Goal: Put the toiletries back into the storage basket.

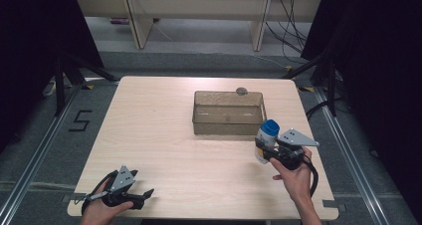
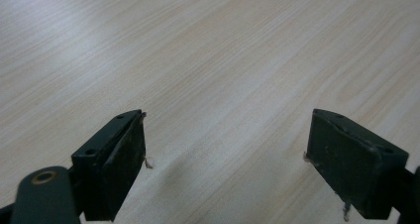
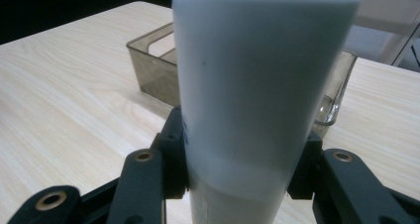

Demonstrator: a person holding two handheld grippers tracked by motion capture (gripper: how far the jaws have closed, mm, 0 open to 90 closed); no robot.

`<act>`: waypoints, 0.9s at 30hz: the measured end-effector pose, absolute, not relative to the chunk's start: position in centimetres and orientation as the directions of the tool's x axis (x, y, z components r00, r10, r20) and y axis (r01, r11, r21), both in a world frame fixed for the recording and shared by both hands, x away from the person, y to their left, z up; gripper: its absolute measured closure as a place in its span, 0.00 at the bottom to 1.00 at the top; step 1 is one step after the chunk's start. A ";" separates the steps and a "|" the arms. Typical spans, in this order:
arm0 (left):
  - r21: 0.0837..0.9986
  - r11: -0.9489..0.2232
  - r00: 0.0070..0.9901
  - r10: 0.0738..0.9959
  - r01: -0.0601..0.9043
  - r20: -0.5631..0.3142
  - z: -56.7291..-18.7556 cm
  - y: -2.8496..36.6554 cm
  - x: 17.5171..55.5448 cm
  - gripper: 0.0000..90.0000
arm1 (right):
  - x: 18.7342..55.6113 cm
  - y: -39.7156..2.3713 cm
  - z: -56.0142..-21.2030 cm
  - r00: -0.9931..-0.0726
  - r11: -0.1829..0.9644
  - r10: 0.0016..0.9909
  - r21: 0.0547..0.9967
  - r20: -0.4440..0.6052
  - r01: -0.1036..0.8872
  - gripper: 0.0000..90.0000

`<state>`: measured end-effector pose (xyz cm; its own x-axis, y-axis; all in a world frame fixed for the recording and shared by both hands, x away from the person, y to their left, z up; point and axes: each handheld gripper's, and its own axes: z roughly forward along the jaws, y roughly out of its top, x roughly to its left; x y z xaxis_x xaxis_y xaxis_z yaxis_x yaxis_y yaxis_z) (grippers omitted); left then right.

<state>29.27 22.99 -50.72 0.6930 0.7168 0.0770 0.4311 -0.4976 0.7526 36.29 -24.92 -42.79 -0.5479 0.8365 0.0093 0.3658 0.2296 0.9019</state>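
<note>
The right gripper (image 1: pixel 264 152) is clamping a white bottle (image 1: pixel 266 139) with a blue cap — its jaws are pressing on the bottle's lower body from both sides, as the right gripper view makes plain (image 3: pixel 237 184). The bottle (image 3: pixel 262 95) is standing roughly upright in that grip, just off the near right corner of the clear bin (image 1: pixel 228 113), close to the bin's front wall but not yet over it. In the right gripper view the bin (image 3: pixel 153 60) is sitting behind the bottle, a little farther along the table (image 1: pixel 159 130).

So the pick-up looks done: the bottle is in the grip and appears to be off the wood, though the contact underneath is hard to judge from above. What is left, by my reading, is the carry over the bin's rim, the lowering inside, and the release. The bin is looking empty for now — nothing is showing through its walls.

The left gripper (image 1: pixel 130 197) is resting well away from the bin, at the near left edge of the table, jaws spread wide with only bare wood between them (image 2: pixel 225 159). It is taking no part in the work at this point.
</note>
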 end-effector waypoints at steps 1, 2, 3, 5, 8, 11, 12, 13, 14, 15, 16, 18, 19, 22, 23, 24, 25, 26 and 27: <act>0.757 -0.492 0.687 0.722 0.429 0.080 -50.7 23.0 29.3 0.16 | 36.5 -25.1 -42.7 -0.556 0.242 0.831 0.902 -0.003 0.358 0.62; 0.764 -0.478 0.683 0.728 0.433 0.068 -50.8 22.9 29.3 0.16 | 36.8 -25.1 -42.7 -0.548 0.241 0.836 0.910 -0.019 0.337 0.62; 0.760 -0.482 0.686 0.725 0.436 0.067 -50.7 22.9 29.2 0.16 | 36.8 -25.1 -42.6 -0.551 0.235 0.835 0.899 0.007 0.368 0.62; 0.746 -0.507 0.690 0.718 0.433 0.088 -50.6 23.0 29.2 0.16 | 37.3 -25.1 -42.3 -0.555 0.236 0.832 0.902 0.004 0.361 0.62; 0.751 -0.501 0.684 0.724 0.430 0.091 -50.7 22.9 29.2 0.16 | 37.7 -25.1 -42.1 -0.546 0.239 0.838 0.908 -0.014 0.344 0.62; 0.753 -0.495 0.695 0.716 0.433 0.071 -50.6 22.9 29.1 0.16 | 38.3 -25.0 -41.5 -0.533 0.225 0.846 0.914 -0.011 0.338 0.62; 0.763 -0.481 0.686 0.725 0.432 0.068 -50.7 22.8 29.1 0.16 | 38.3 -25.0 -41.5 -0.533 0.225 0.846 0.914 -0.011 0.338 0.62; 0.743 -0.514 0.694 0.714 0.428 0.093 -50.6 23.1 29.2 0.16 | 38.6 -25.1 -41.3 -0.536 0.229 0.844 0.913 -0.013 0.337 0.62; 0.751 -0.500 0.691 0.718 0.431 0.081 -50.6 23.1 29.1 0.16 | 38.8 -25.0 -41.1 -0.532 0.220 0.847 0.914 -0.005 0.341 0.62; 0.754 -0.493 0.691 0.720 0.434 0.073 -50.6 23.1 29.1 0.16 | 39.3 -25.1 -40.7 -0.533 0.215 0.846 0.922 -0.011 0.323 0.62; 0.760 -0.486 0.683 0.726 0.431 0.077 -50.6 23.0 29.1 0.16 | 39.4 -25.2 -40.5 -0.533 0.213 0.846 0.918 -0.002 0.334 0.62; 0.764 -0.482 0.686 0.724 0.429 0.072 -50.6 23.0 29.0 0.16 | 39.6 -25.2 -40.3 -0.525 0.198 0.851 0.916 0.015 0.348 0.62; 0.761 -0.483 0.685 0.725 0.432 0.072 -50.6 23.0 29.0 0.16 | 39.8 -25.3 -40.2 -0.525 0.190 0.851 0.920 0.019 0.342 0.62; 0.758 -0.487 0.685 0.724 0.434 0.073 -50.7 23.0 29.0 0.16 | 40.3 -25.5 -39.9 -0.513 0.173 0.858 0.926 0.026 0.336 0.62; 0.759 -0.486 0.685 0.724 0.433 0.073 -50.7 23.0 29.0 0.16 | 40.5 -25.6 -39.7 -0.512 0.185 0.859 0.923 0.015 0.337 0.62; 0.760 -0.485 0.688 0.722 0.433 0.069 -50.7 23.0 29.0 0.16 | 40.9 -25.8 -39.6 -0.510 0.196 0.860 0.924 -0.001 0.329 0.62; 0.761 -0.485 0.688 0.722 0.432 0.070 -50.7 23.0 29.0 0.16 | 40.9 -25.8 -39.6 -0.510 0.196 0.860 0.924 -0.001 0.329 0.62; 0.760 -0.485 0.685 0.725 0.432 0.073 -50.6 23.0 29.0 0.16 | 40.9 -25.7 -39.5 -0.495 0.175 0.869 0.924 0.017 0.340 0.62; 0.760 -0.485 0.689 0.722 0.432 0.070 -50.7 23.0 29.0 0.16 | 41.2 -25.8 -39.4 -0.498 0.174 0.867 0.922 0.022 0.345 0.62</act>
<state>29.04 23.03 -50.65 0.6886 0.7218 0.0699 0.4317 -0.4855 0.7602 41.22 -25.84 -39.44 -0.4981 0.8669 0.0224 0.3449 0.1743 0.9223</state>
